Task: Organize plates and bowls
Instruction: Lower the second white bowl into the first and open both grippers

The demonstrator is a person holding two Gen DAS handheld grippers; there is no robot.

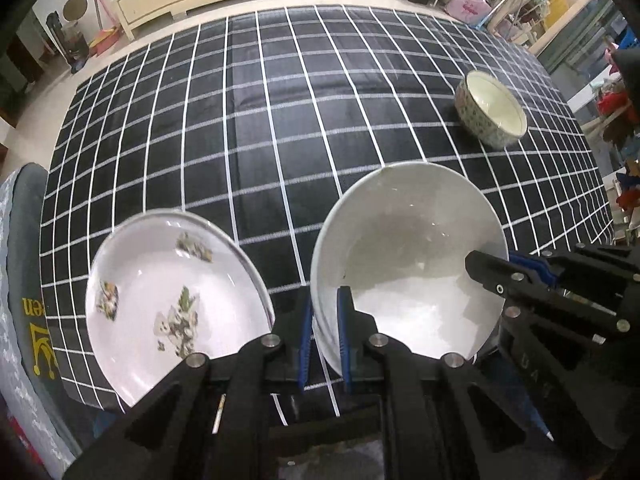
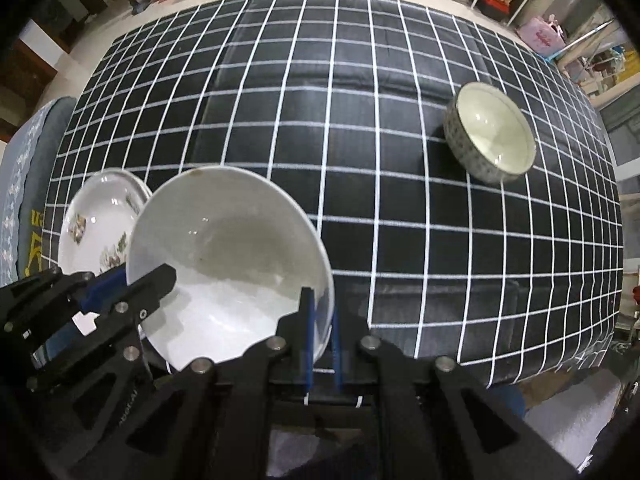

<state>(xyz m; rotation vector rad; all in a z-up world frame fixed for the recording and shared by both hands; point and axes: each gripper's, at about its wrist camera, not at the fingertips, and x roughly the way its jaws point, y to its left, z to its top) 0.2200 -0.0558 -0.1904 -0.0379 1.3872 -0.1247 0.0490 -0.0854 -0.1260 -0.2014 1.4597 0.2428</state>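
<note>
Two grippers clamp the same white bowl (image 1: pixel 404 264) from opposite sides: the left gripper (image 1: pixel 325 332) has its blue-padded fingers closed on the bowl's near-left rim, one finger inside the wall and one outside, while the right gripper (image 2: pixel 322 344) pinches the near-right rim in the same way. In the left wrist view the right gripper (image 1: pixel 516 272) comes in from the right edge, its black finger lying over the rim into the bowl. In the right wrist view the left gripper (image 2: pixel 120 284) reaches in from the left and grips the opposite rim. The bowl is at the near edge of the tabletop (image 1: pixel 280 120), which is covered by a black cloth with a white grid; its mouth opens upward and tips a little toward the cameras, and whether its base rests on the cloth cannot be told. Just left of it, close beside or touching, a white floral plate (image 1: pixel 172 304) lies near the near-left corner, its face up. A smaller patterned bowl (image 1: pixel 491 110) stands upright at the far right, well apart from both, mouth up. A grey cushioned seat (image 1: pixel 24 280) sits beyond the left edge of the tabletop.
</note>
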